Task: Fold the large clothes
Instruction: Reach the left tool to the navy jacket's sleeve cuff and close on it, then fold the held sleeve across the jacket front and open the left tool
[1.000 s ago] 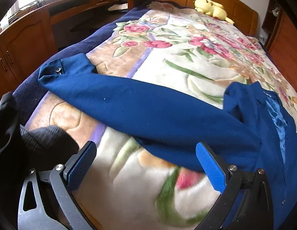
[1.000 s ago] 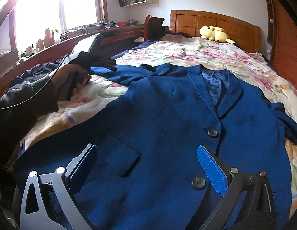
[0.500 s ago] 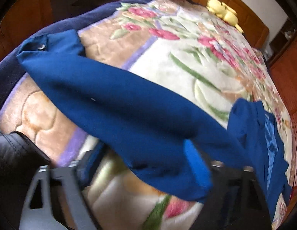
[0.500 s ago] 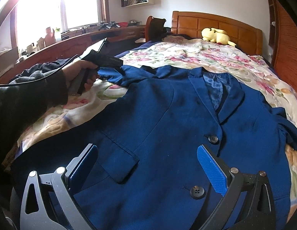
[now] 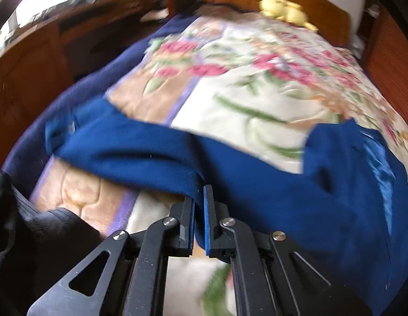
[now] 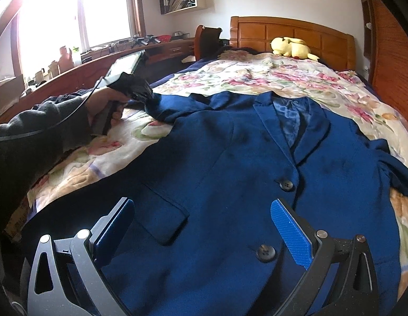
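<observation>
A dark blue suit jacket (image 6: 230,171) lies front up on the floral blanket (image 6: 256,79), collar toward the headboard. In the left wrist view its sleeve (image 5: 140,152) stretches out to the left, cuff at the blanket's edge. My left gripper (image 5: 198,194) is shut on a fold in the sleeve's near edge, with cloth pinched between the pads. The right wrist view shows that gripper (image 6: 148,97) in a person's hand at the sleeve, left of the jacket. My right gripper (image 6: 204,208) stands open over the jacket's lower front, between the pocket flap and the buttons, with nothing between its fingers.
A yellow plush toy (image 6: 291,47) lies by the wooden headboard (image 6: 291,31). A wooden desk (image 6: 72,79) with clutter runs along the left under the window. The person's dark sleeve (image 6: 32,137) reaches in from the left. A wooden wardrobe (image 6: 388,65) stands right of the bed.
My left gripper went from wide open near the sleeve to shut on its near edge, and the sleeve has lifted slightly. The right gripper has stayed open over the jacket.
</observation>
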A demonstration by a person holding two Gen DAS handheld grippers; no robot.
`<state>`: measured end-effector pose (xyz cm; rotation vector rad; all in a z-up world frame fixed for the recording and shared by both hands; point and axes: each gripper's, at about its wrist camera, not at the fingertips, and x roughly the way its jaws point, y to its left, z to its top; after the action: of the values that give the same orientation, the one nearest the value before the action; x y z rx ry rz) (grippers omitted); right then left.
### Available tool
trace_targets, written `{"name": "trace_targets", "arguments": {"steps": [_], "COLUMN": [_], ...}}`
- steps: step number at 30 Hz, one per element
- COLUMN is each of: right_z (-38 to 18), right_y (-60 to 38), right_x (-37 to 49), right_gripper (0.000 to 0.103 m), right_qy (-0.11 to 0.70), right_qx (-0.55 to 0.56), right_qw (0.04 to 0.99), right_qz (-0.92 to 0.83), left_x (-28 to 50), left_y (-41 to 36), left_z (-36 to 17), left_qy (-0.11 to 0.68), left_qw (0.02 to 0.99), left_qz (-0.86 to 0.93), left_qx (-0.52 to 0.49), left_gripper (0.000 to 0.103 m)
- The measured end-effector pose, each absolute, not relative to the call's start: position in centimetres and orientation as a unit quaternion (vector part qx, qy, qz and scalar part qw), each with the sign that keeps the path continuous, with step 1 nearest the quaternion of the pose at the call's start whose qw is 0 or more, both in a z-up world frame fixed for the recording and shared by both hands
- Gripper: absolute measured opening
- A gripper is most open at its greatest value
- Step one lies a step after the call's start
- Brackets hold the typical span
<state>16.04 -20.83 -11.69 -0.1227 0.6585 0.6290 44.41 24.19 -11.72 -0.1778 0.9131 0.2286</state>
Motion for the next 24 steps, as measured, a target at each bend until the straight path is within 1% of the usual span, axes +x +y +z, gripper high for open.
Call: {"name": "trace_targets", "arguments": {"steps": [3, 8, 13, 15, 16, 17, 24], "right_z": [-11.5, -11.2, -11.0, -11.0, -10.9, -10.9, -10.4], "right_y": [-22.0, -23.1, -23.3, -23.2, -23.3, -23.3, -23.3], "right_x": [15.5, 14.6, 13.3, 12.9, 12.8, 12.7, 12.8], "right_gripper": [0.103, 0.103, 0.103, 0.103, 0.103, 0.103, 0.103], "right_qy": [0.321, 0.314, 0.309, 0.310, 0.311, 0.312, 0.314], "right_qx": [-0.044, -0.048, -0.056, -0.055, -0.055, -0.054, -0.060], "right_qw": [0.898, 0.907, 0.911, 0.910, 0.909, 0.909, 0.907], "right_qz": [0.297, 0.276, 0.268, 0.270, 0.271, 0.272, 0.275], "left_x": [42.8, 39.7, 36.8, 35.7, 34.9, 34.2, 28.3], "left_y": [21.5, 16.8, 12.2, 11.2, 11.0, 10.9, 11.2], "left_z": [-8.8, -4.8, -4.2, -4.5, -4.6, -4.7, -4.3], "left_qy": [0.415, 0.398, 0.420, 0.431, 0.431, 0.430, 0.423], "left_qw": [0.905, 0.917, 0.906, 0.899, 0.899, 0.899, 0.900], "left_qz": [0.086, 0.020, -0.021, -0.036, -0.041, -0.045, -0.057], "left_qx": [-0.038, -0.010, 0.045, 0.063, 0.068, 0.071, 0.092], "left_gripper": [0.005, 0.006, 0.006, 0.013, 0.021, 0.023, 0.027]}}
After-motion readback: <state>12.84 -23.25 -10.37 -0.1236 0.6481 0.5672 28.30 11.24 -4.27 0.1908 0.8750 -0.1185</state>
